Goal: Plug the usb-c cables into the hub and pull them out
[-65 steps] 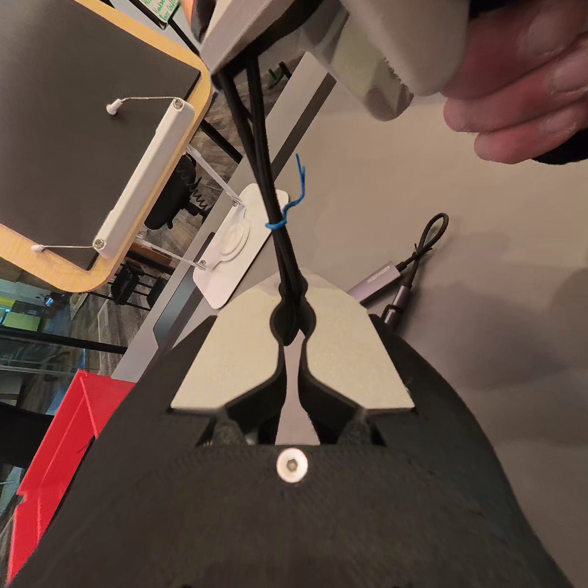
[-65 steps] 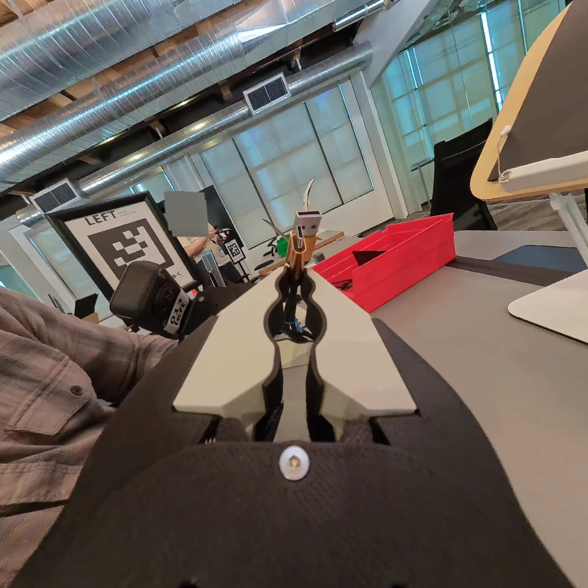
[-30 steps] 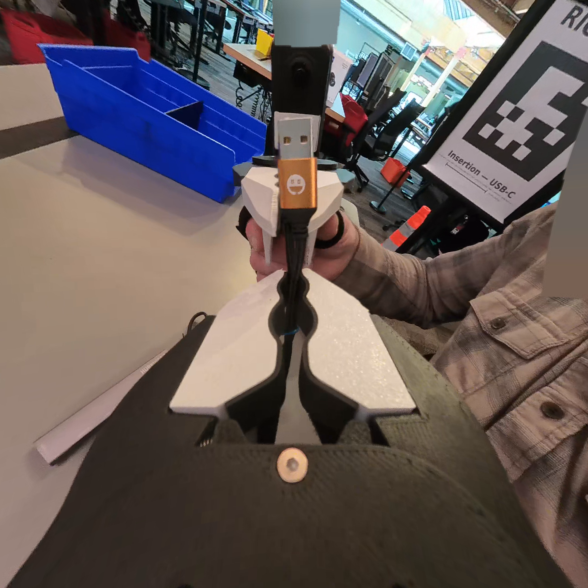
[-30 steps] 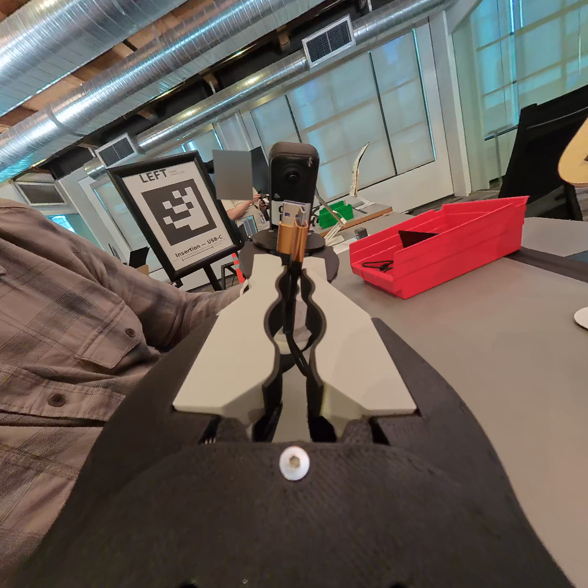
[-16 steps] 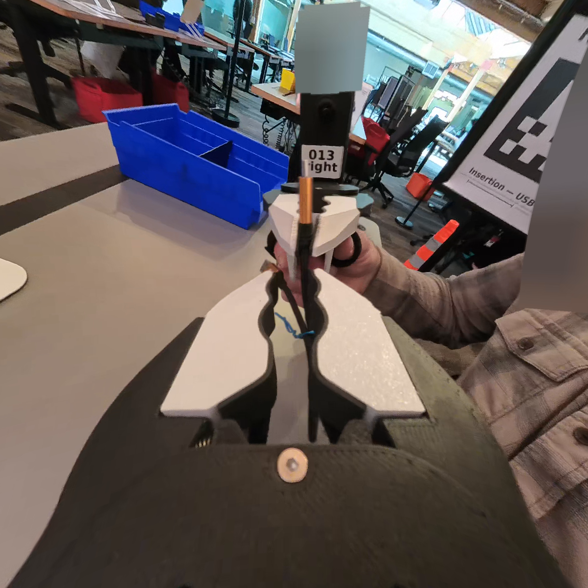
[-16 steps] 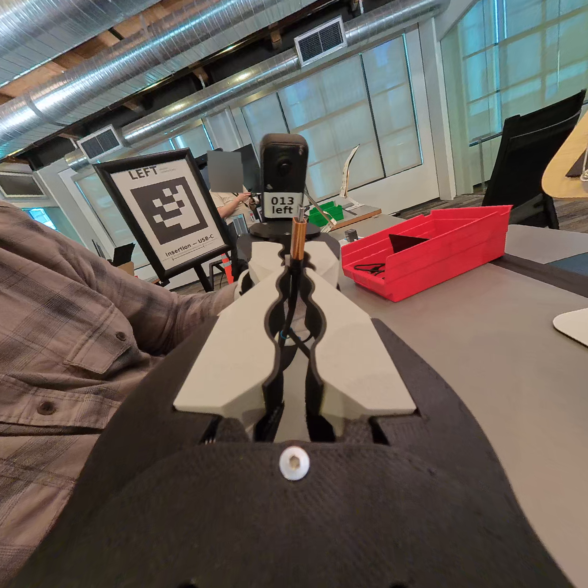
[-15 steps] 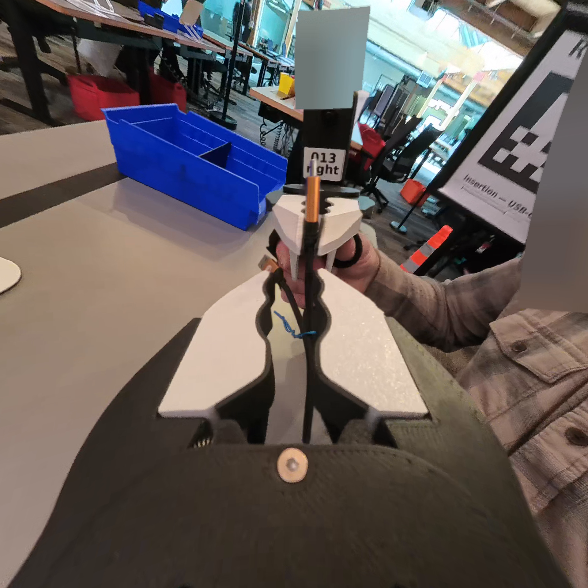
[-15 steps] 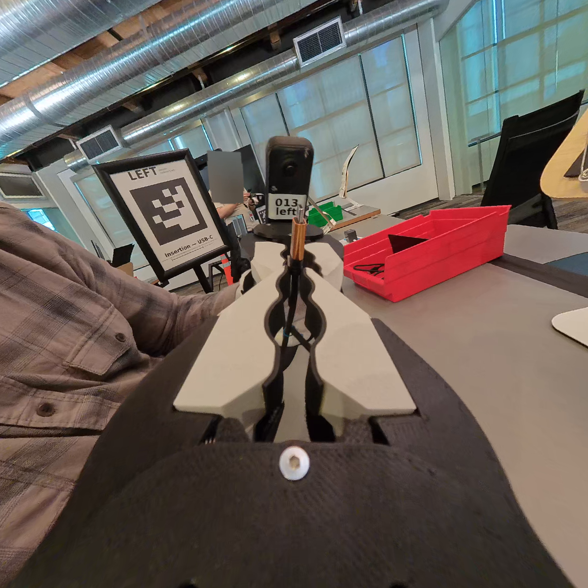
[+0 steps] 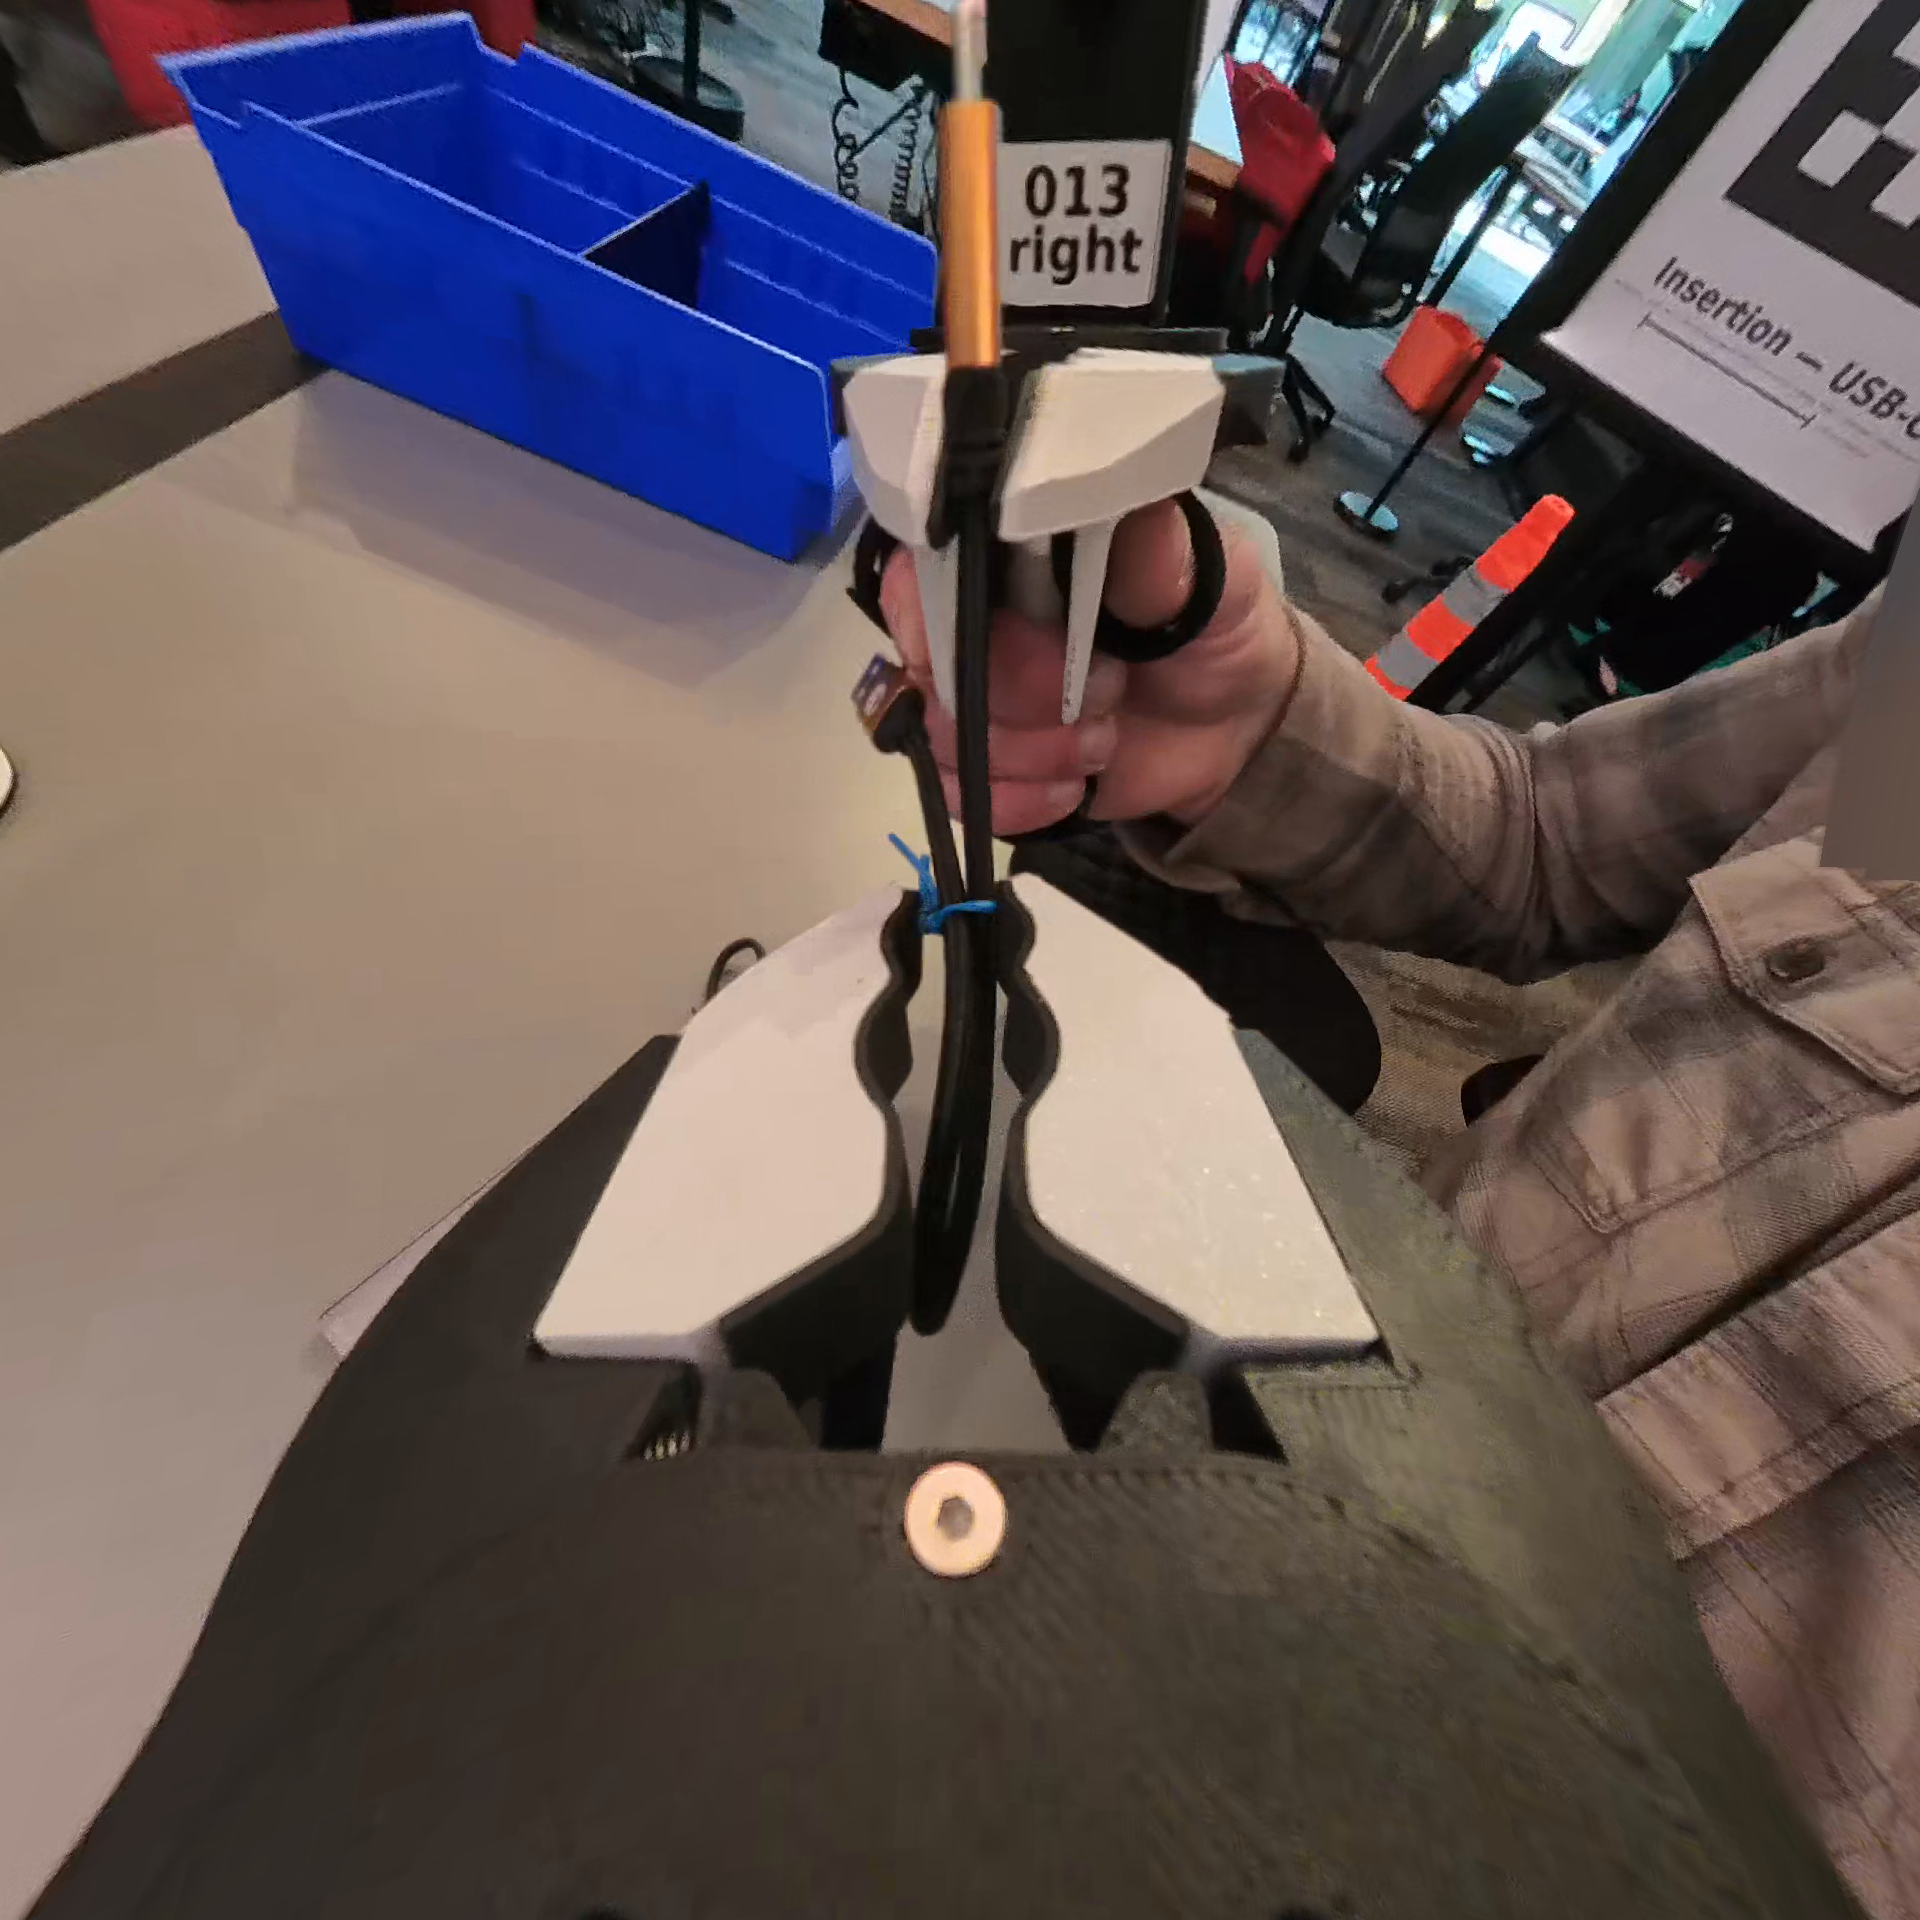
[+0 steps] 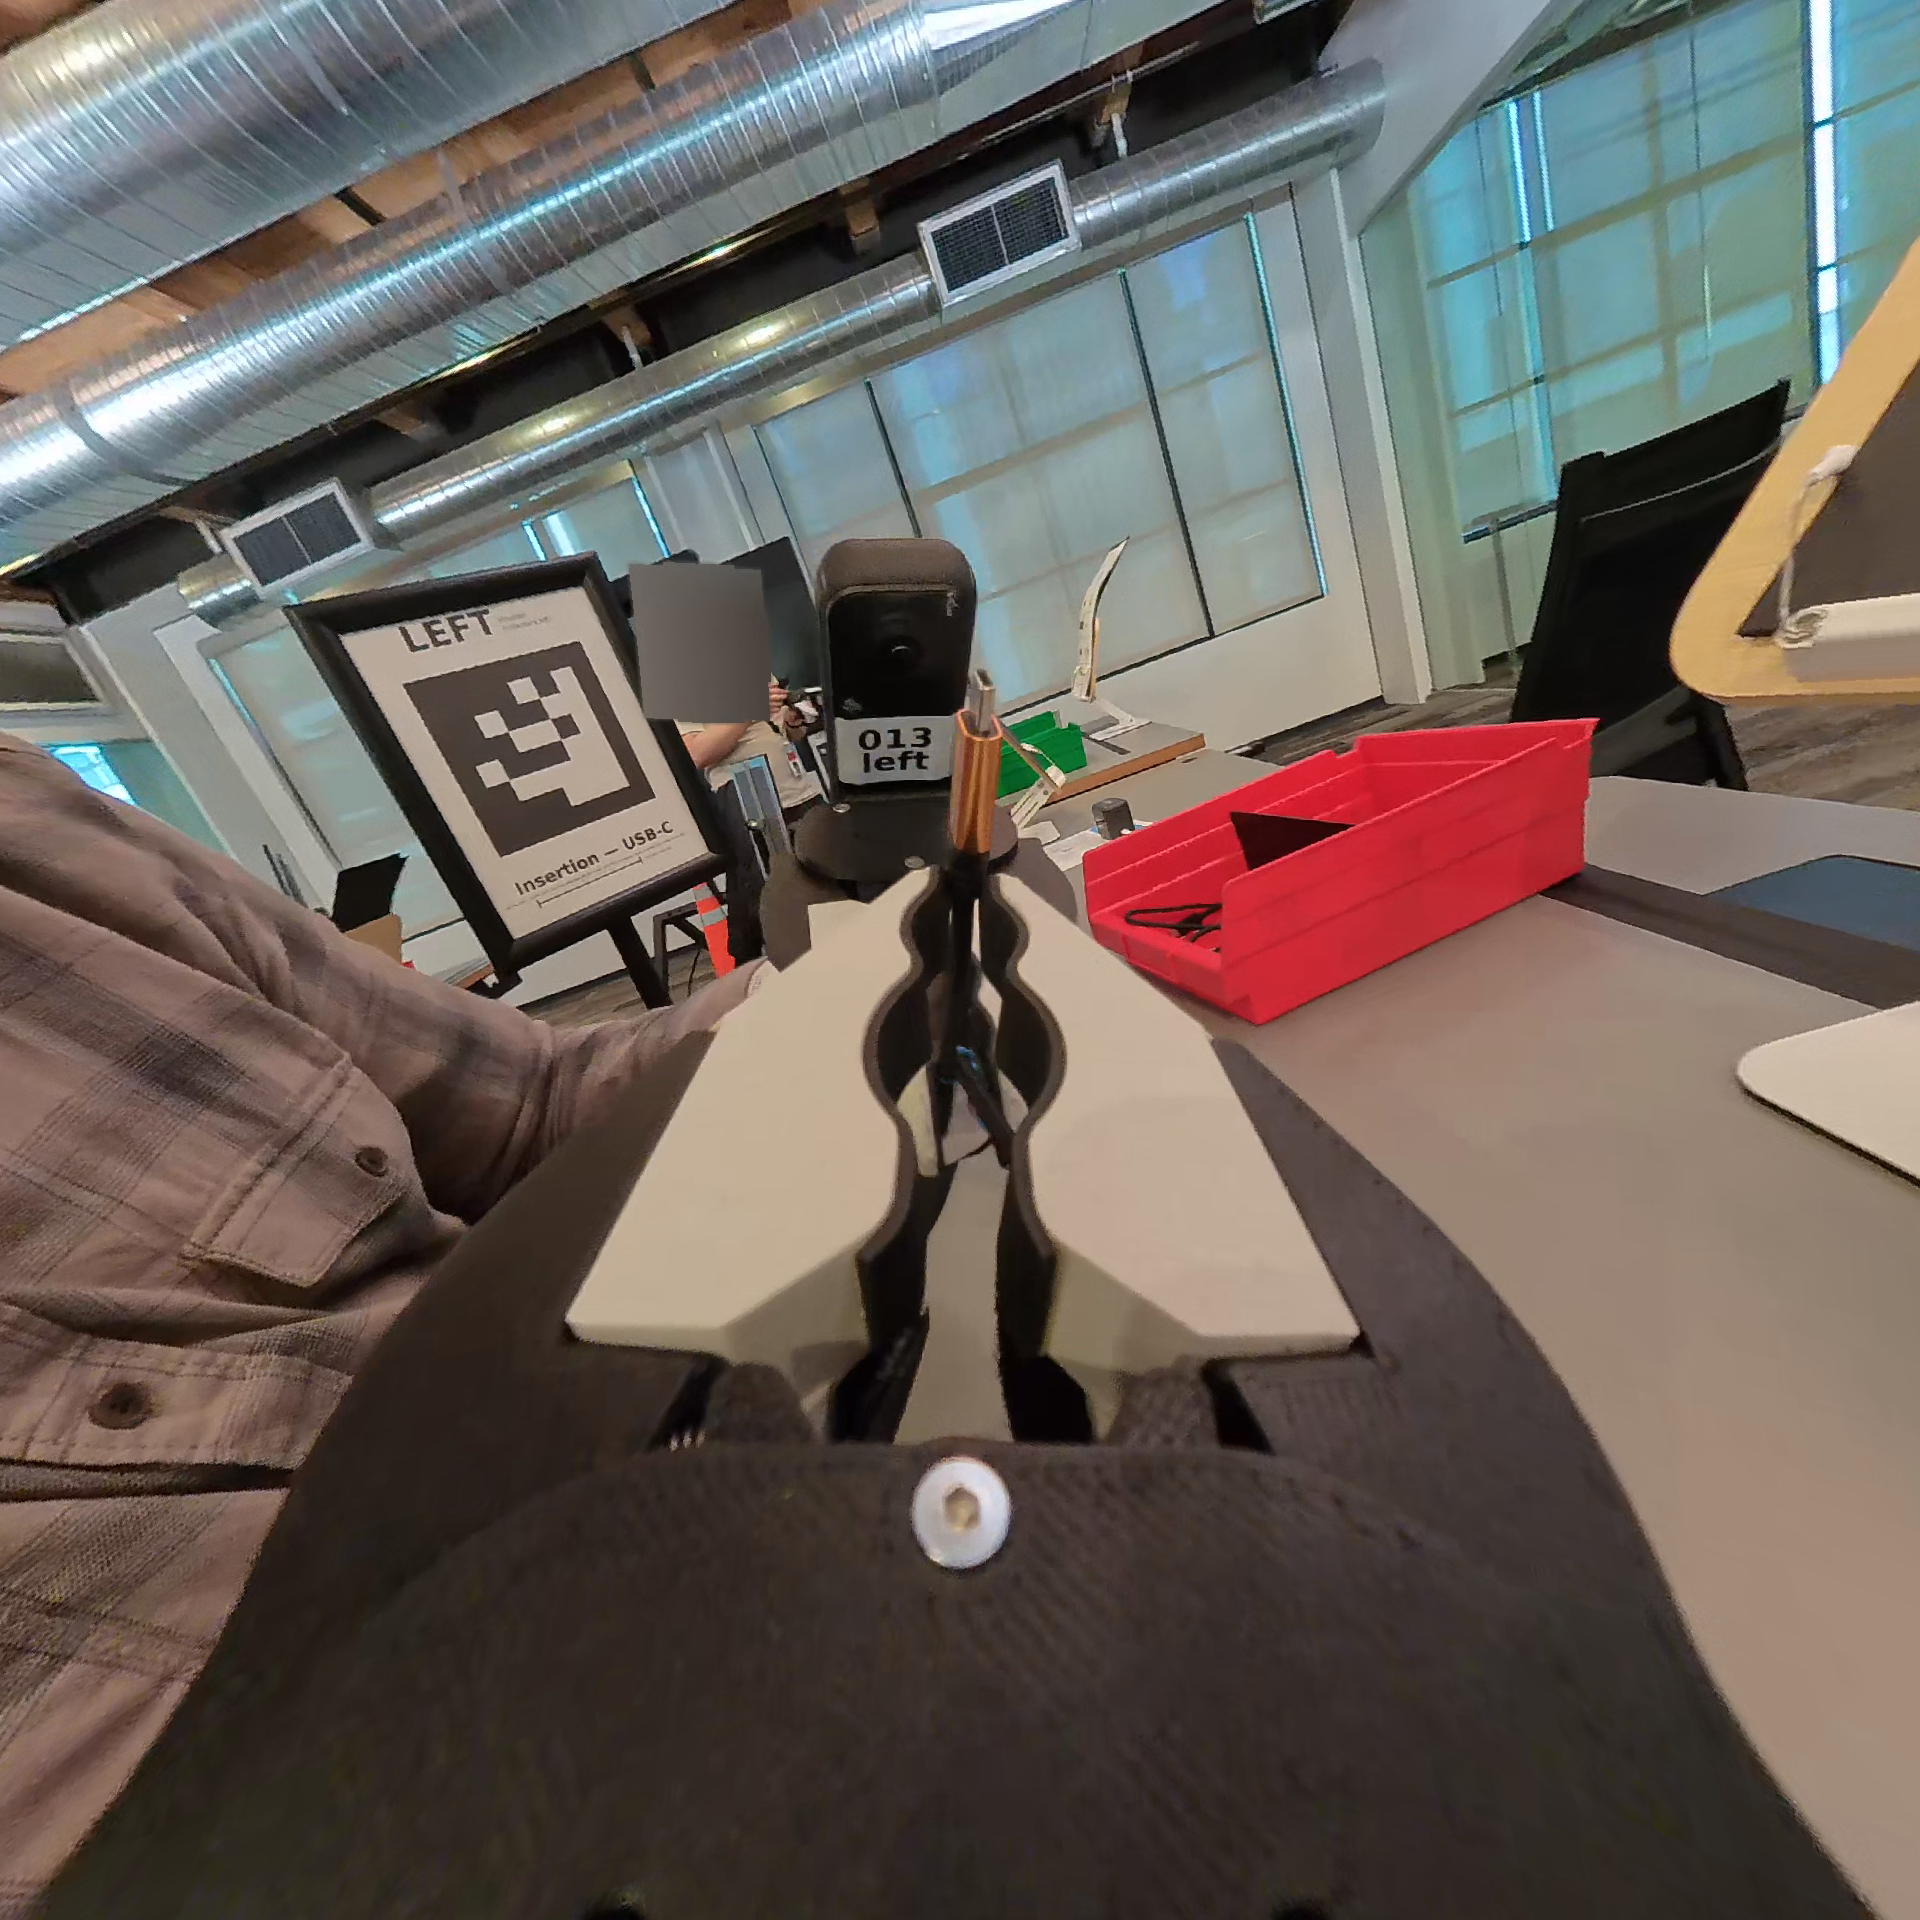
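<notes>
Scanning from the left, these are seen:

Blue bin: a blue plastic bin (image 9: 499,301) with a divider is seen standing on the grey tabletop (image 9: 364,831), far left in the left wrist view.

Left claw: the left claw (image 9: 956,935) is seen with its white fingers (image 9: 748,1143) parted; the folded black cable runs through the gap, apparently touching neither finger.

Cable: the black cable (image 9: 961,1091), doubled over and bound by a thin blue tie (image 9: 940,909), rises from between the left fingers to the right claw. A small second plug (image 9: 881,698) hangs loose just beside the hand.

Right claw: the right claw (image 10: 961,894) is clamped on the black cable just under the orange metal plug (image 10: 975,779), which stands upright above its tips. In the left wrist view it is held by a hand (image 9: 1091,707) in a plaid sleeve (image 9: 1507,831).

Red bin: a red plastic bin (image 10: 1351,852) is seen on the tabletop to the right in the right wrist view.

Hub: it cannot be made out in either view.
</notes>
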Demonstrator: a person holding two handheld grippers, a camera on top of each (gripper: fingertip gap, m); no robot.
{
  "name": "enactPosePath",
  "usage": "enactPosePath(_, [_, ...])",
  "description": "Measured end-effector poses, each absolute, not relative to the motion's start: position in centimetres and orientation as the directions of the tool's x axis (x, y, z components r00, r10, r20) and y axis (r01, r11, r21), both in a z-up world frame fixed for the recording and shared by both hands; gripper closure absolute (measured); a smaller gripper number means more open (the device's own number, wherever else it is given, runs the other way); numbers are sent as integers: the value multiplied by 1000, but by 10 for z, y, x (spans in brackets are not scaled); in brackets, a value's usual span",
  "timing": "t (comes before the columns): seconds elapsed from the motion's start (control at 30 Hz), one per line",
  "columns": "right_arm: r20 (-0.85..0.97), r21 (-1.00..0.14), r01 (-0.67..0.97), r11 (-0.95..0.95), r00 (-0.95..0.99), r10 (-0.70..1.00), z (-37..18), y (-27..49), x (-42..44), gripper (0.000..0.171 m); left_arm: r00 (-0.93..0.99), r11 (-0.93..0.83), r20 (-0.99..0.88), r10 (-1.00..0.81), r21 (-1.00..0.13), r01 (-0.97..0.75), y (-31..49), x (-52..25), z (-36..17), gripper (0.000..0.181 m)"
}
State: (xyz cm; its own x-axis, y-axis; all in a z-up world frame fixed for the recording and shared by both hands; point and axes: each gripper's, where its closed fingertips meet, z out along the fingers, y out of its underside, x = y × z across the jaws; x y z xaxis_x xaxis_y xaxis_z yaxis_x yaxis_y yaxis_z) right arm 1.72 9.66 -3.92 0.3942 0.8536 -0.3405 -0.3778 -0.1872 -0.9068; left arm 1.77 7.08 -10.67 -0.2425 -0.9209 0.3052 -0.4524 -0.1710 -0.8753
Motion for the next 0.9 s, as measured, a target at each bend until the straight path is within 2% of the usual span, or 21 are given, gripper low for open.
enactPosePath(0.37, [-392, -862, -487, -139, 466, 793, -34, 102, 42, 169, -181, -187, 243, -953, -942, -278, 82, 18, -82, 172])
enactPosePath(0.9, [-426, -840, -526, -131, 491, 760, -39, 100, 50, 169, -140, -126, 165, -976, -959, -255, 83, 16, -75, 172])
